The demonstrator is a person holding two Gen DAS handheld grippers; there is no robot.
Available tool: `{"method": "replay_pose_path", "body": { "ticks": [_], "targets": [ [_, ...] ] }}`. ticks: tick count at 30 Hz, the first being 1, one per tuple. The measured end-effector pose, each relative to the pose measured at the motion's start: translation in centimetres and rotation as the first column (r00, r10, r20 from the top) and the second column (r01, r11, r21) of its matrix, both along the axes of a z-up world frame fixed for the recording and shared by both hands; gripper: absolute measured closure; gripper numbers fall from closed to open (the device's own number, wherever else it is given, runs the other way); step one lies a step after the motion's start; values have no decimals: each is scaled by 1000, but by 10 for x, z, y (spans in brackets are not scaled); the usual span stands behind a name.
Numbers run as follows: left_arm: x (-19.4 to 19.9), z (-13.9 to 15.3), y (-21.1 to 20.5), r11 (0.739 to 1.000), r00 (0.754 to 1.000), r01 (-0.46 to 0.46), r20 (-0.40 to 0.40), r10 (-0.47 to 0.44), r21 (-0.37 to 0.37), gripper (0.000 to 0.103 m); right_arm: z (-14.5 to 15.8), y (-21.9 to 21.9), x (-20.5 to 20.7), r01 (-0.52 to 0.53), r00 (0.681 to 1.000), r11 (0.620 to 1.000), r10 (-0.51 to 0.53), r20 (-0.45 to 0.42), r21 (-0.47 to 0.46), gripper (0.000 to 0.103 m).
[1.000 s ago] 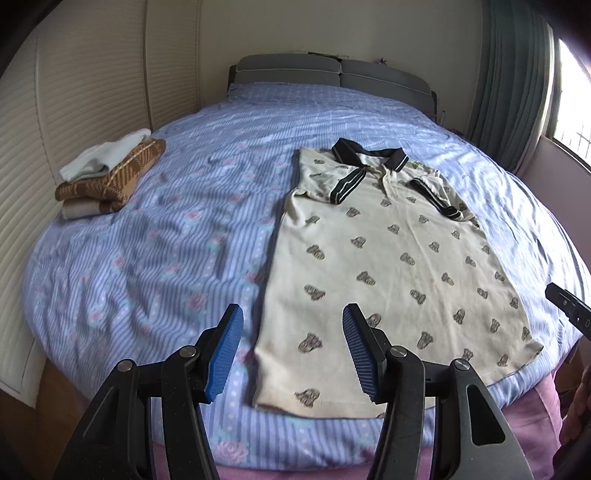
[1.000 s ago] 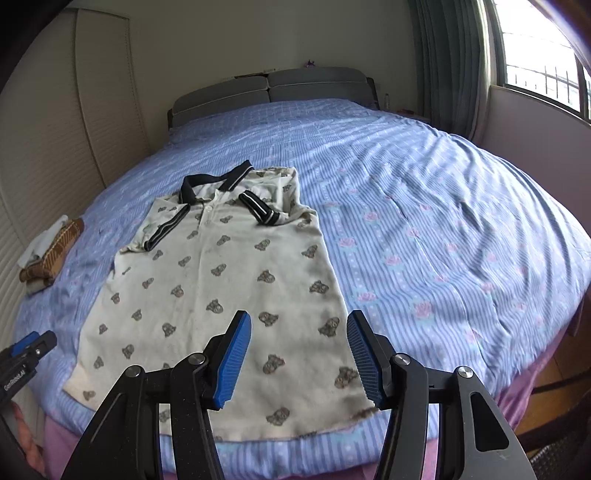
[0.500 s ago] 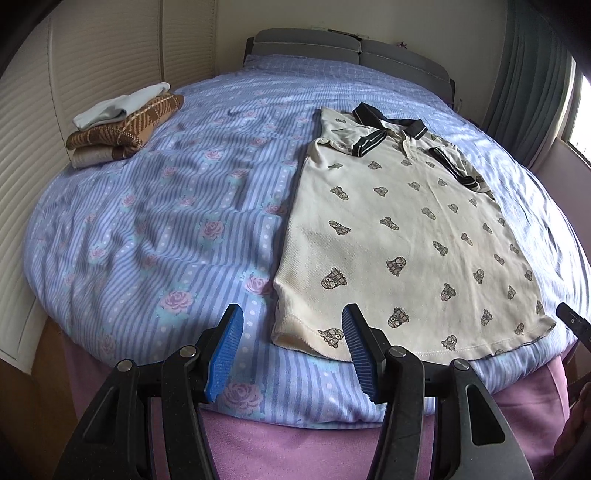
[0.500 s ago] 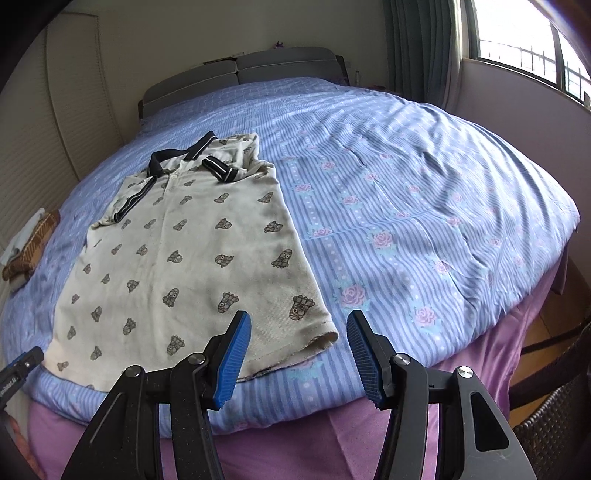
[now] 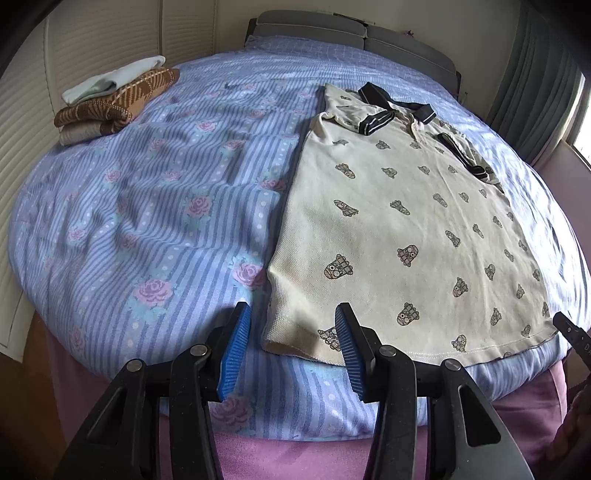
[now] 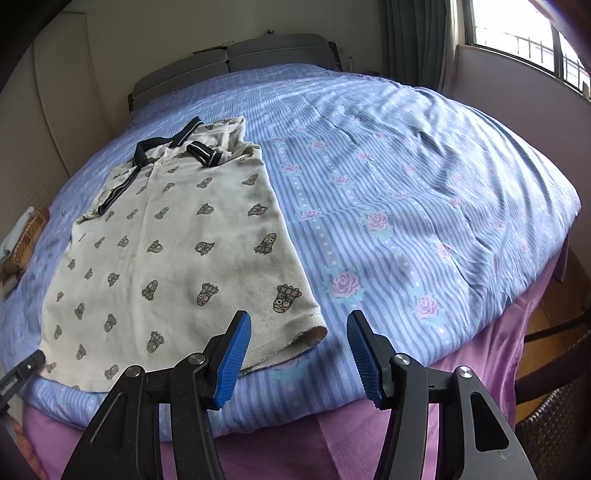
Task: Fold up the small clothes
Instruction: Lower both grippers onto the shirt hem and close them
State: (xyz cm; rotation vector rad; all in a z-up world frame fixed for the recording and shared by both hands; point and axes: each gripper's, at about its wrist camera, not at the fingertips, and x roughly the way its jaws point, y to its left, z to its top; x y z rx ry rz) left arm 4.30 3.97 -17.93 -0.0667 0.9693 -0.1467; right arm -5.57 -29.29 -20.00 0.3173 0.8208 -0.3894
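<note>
A cream polo shirt (image 5: 399, 221) with a dark collar and small printed figures lies flat, face up, on a bed covered by a blue striped floral sheet (image 5: 155, 206). Its collar points toward the grey headboard (image 5: 354, 33) at 12 o'clock and its hem runs along the near edge of the bed.

The left gripper (image 5: 291, 350) hangs wide open, holding nothing, at 6 o'clock in its own view, with the shirt's near left hem corner showing between the blue pads. The right gripper (image 6: 299, 354) is likewise spread open and empty, and the near right hem corner of the shirt (image 6: 177, 258) sits just beyond its left pad. Neither gripper touches the cloth.

A stack of folded clothes (image 5: 114, 99), brown patterned with a pale piece on top, rests at 10 o'clock in the left view, well apart from the shirt.
</note>
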Motion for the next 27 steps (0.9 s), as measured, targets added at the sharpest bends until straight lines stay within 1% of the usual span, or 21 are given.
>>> {"method": "replay_pose_path", "body": {
  "ticks": [4, 9, 10, 12, 14, 17, 20, 21, 25, 26, 27],
  "targets": [
    [1, -3, -1, 1000, 1000, 4, -12, -4, 7, 56, -5, -8, 1, 24, 1000, 999, -24, -10, 27, 48],
    [3, -7, -4, 1000, 1000, 14, -28, -14, 6, 57, -10, -10, 4, 26, 999, 999, -26, -19, 46, 48],
    [3, -7, -5, 1000, 999, 15, -30, -15, 6, 58, -11, -10, 5, 23, 1000, 999, -22, -20, 48, 48],
    [3, -8, -4, 1000, 999, 14, -38, -14, -2, 67, -11, -9, 7, 16, 1000, 999, -15, -21, 52, 49],
    [4, -9, -3, 1000, 999, 10, -43, -10, -5, 70, -12, -9, 9, 11, 1000, 998, -10, -20, 54, 50],
    [4, -10, -2, 1000, 999, 5, -47, -6, -10, 74, -13, -9, 10, 0, 1000, 998, 1, -22, 65, 60],
    [4, -10, -2, 1000, 999, 3, -54, -4, -10, 82, -15, -11, 11, 0, 1000, 996, 2, -22, 86, 66],
    [4, -10, -1, 1000, 998, 1, -56, -2, -10, 83, -15, -13, 10, 2, 1000, 995, 0, -19, 95, 70],
    [1, -9, -1, 1000, 998, -13, -60, 13, -1, 83, -17, -17, 9, 12, 1000, 992, -10, -17, 124, 80],
    [0, -9, -1, 1000, 998, -17, -60, 17, 3, 83, -17, -17, 9, 8, 1000, 992, -6, -15, 128, 86],
    [0, -9, 0, 1000, 998, -20, -62, 20, 7, 83, -17, -16, 9, 2, 1000, 991, 0, -16, 133, 89]
  ]
}}
